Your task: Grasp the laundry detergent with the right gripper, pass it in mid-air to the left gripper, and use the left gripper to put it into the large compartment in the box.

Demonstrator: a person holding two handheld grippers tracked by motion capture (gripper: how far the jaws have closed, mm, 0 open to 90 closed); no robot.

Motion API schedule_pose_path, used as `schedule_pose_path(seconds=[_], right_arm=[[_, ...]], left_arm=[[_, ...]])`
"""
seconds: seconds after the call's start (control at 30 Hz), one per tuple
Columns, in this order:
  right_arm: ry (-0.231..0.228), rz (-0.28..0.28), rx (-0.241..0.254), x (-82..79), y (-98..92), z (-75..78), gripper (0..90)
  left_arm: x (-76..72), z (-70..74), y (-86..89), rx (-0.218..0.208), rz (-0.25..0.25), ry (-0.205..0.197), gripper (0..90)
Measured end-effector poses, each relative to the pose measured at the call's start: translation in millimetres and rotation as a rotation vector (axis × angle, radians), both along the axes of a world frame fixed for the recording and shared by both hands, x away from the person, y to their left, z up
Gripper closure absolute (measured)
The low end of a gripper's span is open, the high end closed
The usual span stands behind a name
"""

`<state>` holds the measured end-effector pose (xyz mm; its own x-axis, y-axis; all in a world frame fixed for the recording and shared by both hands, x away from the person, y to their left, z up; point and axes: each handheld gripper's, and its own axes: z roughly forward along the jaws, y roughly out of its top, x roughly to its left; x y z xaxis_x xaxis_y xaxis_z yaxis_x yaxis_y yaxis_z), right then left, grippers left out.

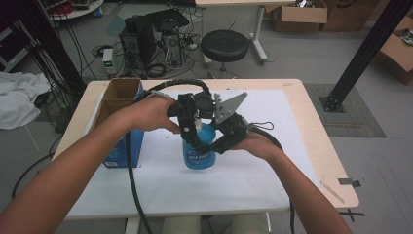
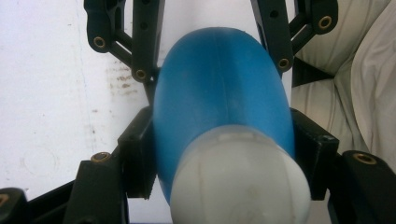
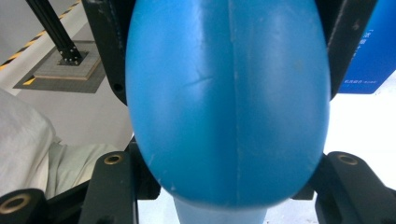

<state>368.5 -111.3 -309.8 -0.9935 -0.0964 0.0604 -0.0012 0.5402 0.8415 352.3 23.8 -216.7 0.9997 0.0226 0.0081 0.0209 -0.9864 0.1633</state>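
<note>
My left gripper (image 1: 191, 127) pinches white cap (image 2: 240, 179) of blue plastic bottle (image 1: 198, 148), mid-table on white mat (image 1: 272, 161); right gripper (image 1: 221, 141) clamps body; twisting hard risks slip, spill toward front edge

Blue bottle standing upright just beside the open cardboard box

I am seeing a blue plastic bottle (image 1: 198, 151) standing upright on its base, just to the right of the blue cardboard box (image 1: 119, 124) and not touching it. It is showing a rounded blue body with a moulded seam running down it, a paler whitish cap end (image 2: 240, 182), and a printed label low on its front. Black jaws are pressing against both of its sides.
</note>
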Motion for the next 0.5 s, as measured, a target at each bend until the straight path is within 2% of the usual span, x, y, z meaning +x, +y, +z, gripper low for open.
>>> schedule_pose_path(seconds=[0.13, 0.17, 0.2, 0.23, 0.4, 0.5], right_arm=[[-0.008, 0.000, 0.007, 0.2, -1.2, 1.2, 42.8], [0.003, -0.003, 0.004, -0.2, -3.9, 2.5, 35.4], [0.003, -0.003, 0.004, -0.2, -3.9, 2.5, 35.4], [0.011, -0.021, 0.011, 0.9, -7.5, 3.5, 25.4], [0.019, -0.042, -0.024, 0.2, -19.6, 4.0, 19.1], [0.026, -0.082, -0.023, -1.8, -32.8, 7.1, 15.3]], left_arm=[[-0.2, 2.8, 0.2, -0.007, -0.003, -0.001, 37.7], [-0.4, 4.3, 1.2, -0.004, -0.003, -0.002, 37.7], [-0.4, 4.3, 1.2, -0.004, -0.003, -0.002, 37.7], [-0.5, 4.5, 2.1, -0.011, 0.003, -0.002, 37.7], [1.0, 8.3, 7.9, -0.012, 0.036, -0.001, 37.6], [2.7, 10.3, 11.8, -0.008, 0.059, -0.004, 37.6]])
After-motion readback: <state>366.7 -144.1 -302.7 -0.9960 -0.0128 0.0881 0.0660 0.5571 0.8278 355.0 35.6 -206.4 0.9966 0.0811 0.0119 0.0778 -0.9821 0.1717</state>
